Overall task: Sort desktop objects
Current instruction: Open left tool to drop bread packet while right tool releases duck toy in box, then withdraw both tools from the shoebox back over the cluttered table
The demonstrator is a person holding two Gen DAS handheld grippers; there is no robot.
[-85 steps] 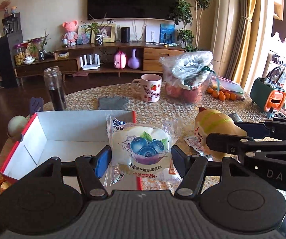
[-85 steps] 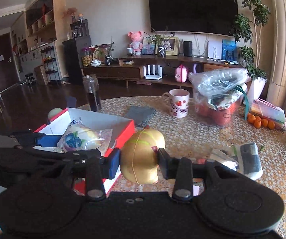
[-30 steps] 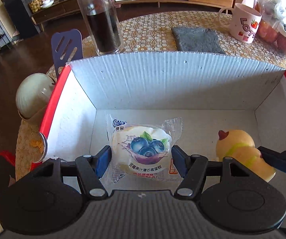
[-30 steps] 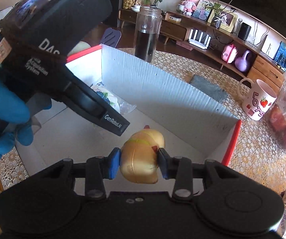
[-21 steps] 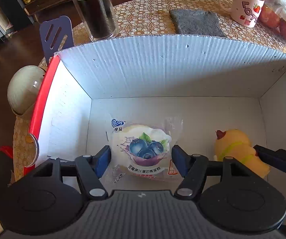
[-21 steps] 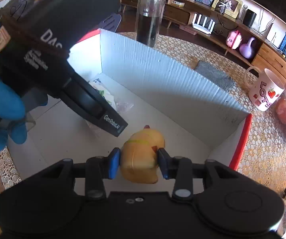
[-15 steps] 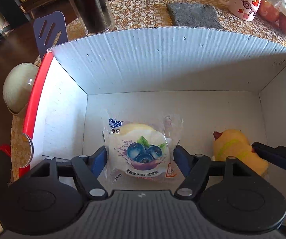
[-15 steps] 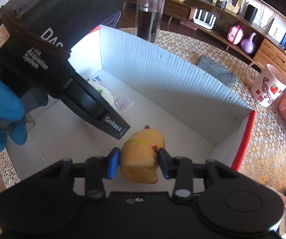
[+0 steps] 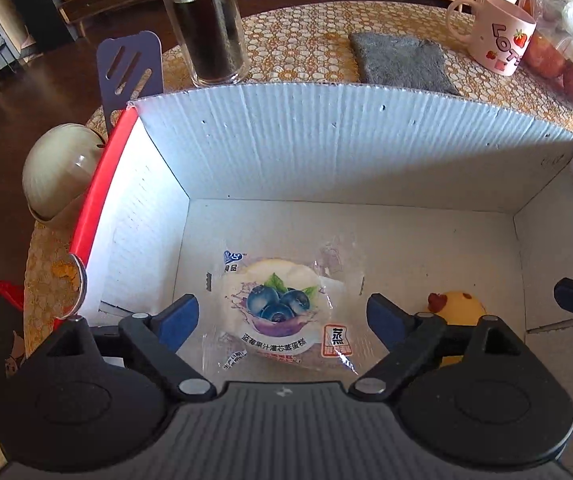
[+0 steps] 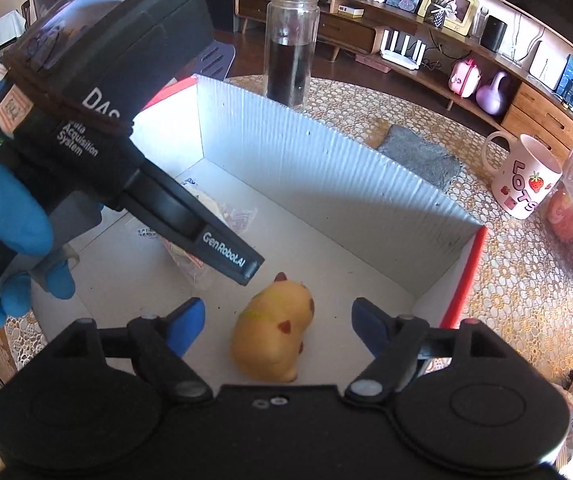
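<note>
A packaged blueberry cake [image 9: 282,312] lies on the floor of a white cardboard box with red rims [image 9: 326,152]. My left gripper [image 9: 282,320] is open, its fingers apart on either side of the cake. A yellow squishy toy [image 10: 274,332] lies on the box floor; it also shows in the left wrist view [image 9: 458,312]. My right gripper [image 10: 278,326] is open around the toy without touching it. The left gripper's body [image 10: 98,120] hides most of the cake in the right wrist view.
Behind the box stand a glass bottle of dark liquid [image 9: 206,28], a grey cloth [image 9: 402,62], a pink mug [image 9: 498,36] and a bag of fruit [image 9: 566,40]. A purple spatula [image 9: 130,68] and a beige lidded bowl [image 9: 60,172] are at the left.
Both grippers have opened. The cake and the toy have been let go and now lie on the box floor.
</note>
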